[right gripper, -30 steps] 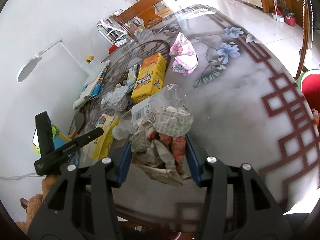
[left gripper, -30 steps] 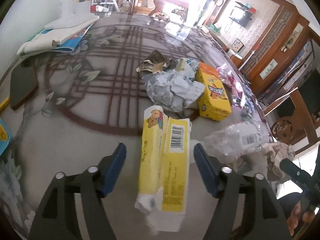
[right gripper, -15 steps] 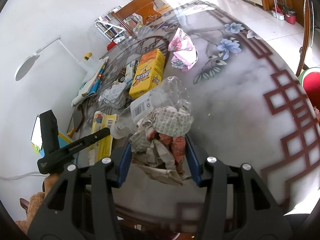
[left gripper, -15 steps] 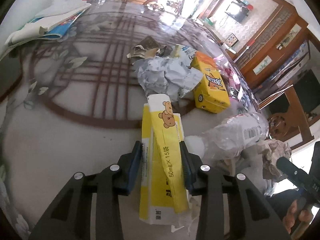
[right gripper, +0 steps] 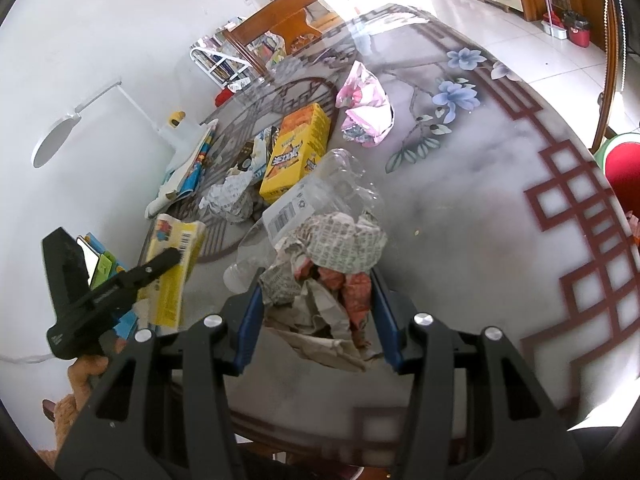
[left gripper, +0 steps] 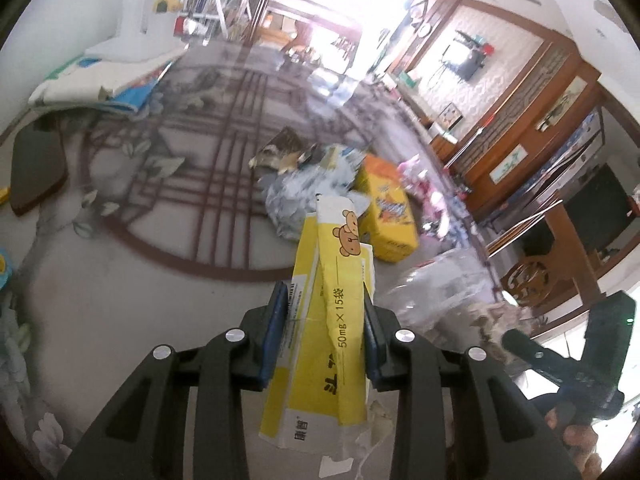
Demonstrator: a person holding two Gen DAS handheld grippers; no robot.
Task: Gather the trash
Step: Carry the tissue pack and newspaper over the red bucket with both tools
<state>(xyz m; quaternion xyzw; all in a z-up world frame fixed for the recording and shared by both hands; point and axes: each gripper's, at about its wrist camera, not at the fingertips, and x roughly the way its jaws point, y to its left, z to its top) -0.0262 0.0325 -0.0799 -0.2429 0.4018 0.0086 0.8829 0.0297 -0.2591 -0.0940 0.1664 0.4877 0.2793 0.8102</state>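
Left gripper: you have its blue pads pinched on the yellow bear-print box, flattened, its far end pointing to 12 o'clock and clear of the table.
Right gripper: yours is clamped on a crumpled newspaper wad at the table's near edge.
Clear plastic bottle: crushed, touching the wad at its 11 o'clock.
Orange-yellow carton: lying flat at 12 o'clock beyond the bottle.
Grey paper ball: beside the carton at its 8 o'clock.
Pink floral wrapper: at 1 o'clock from the carton, apart from it.
Magazines: stacked at 10 o'clock in your left view, near the wall.
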